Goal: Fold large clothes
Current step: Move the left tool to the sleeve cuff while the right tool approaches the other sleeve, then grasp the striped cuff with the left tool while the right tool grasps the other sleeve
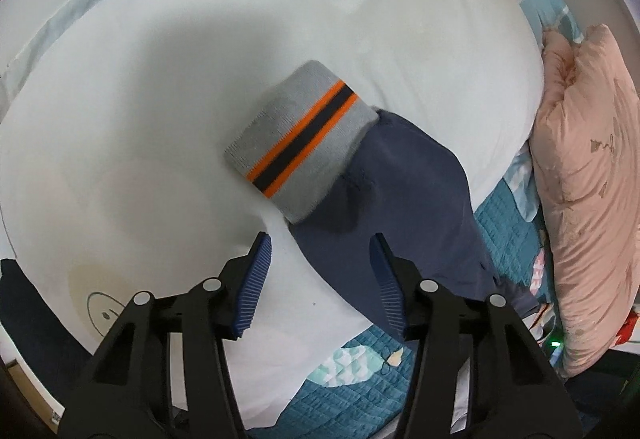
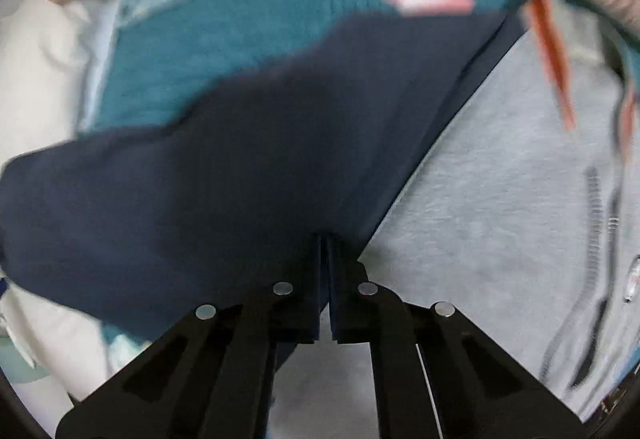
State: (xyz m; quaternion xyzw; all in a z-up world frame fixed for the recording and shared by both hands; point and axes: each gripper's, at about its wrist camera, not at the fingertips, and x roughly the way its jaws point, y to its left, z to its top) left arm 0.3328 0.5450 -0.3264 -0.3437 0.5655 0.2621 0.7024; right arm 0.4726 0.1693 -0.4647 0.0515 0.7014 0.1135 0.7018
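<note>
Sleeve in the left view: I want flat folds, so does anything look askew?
Yes. The navy sleeve lies slanted over the white duvet, cuff out, trailing off its edge. The left gripper is open above it.

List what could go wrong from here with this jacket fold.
1. The left hand-held gripper is open over the navy sleeve, near its striped cuff; closing low might also pinch the white pillow.
2. The right hand-held gripper is shut on navy fabric at a thin edge; a hard pull could slip it free.
</note>
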